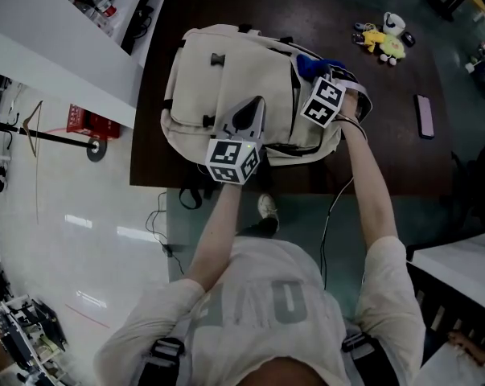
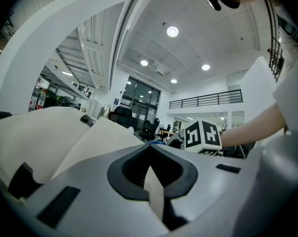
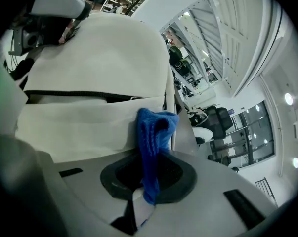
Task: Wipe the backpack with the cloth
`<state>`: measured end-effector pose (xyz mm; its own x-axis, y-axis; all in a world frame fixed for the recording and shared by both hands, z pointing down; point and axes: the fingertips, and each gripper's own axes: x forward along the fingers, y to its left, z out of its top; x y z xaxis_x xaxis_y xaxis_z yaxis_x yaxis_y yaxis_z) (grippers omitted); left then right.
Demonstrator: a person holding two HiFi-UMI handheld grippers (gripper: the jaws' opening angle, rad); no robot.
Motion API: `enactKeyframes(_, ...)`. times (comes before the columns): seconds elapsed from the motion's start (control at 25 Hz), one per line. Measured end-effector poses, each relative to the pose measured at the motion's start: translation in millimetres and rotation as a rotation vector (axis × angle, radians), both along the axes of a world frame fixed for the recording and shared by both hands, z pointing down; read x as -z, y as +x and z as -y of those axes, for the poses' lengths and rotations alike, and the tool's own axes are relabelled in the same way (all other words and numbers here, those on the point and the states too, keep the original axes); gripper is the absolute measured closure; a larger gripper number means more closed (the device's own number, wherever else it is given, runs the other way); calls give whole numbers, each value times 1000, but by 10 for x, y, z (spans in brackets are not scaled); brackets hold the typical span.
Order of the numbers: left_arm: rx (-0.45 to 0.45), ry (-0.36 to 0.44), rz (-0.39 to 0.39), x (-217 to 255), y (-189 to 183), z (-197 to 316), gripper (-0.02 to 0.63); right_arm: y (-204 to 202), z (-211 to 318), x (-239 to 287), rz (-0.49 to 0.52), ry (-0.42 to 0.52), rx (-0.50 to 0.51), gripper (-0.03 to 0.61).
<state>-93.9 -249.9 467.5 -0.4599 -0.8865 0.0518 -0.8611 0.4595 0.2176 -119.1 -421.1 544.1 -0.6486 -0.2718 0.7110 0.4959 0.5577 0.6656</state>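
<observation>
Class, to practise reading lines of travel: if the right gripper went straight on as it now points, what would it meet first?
The backpack, probably: its cream fabric lies just beyond the cloth held in the right gripper, though depth is unclear.

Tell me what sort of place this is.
Probably a large open office or lab hall: recessed ceiling lights, an upper-floor railing and office chairs show behind the backpack, which lies on a dark table.
</observation>
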Motion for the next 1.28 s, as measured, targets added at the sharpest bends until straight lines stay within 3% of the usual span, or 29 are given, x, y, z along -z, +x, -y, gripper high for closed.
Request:
enactKeyframes(0.36,-19,16,-41,-55,30,17,609,475,-251,-216,-61,-20,-14,537)
enactKeyframes(0.68,-37,-19,-64,-162,100,40,609,986,-548,-395,-112,-51,-31,537)
enactKeyframes(0.96,-69,-66,-28,-167,211,64,609,1289,-792,-374,-110,-74,-41,537)
enactKeyframes(1.28,-68,-53,-22,-88,333,-53,609,1537,-1081,-360,-113,-76,-37,537)
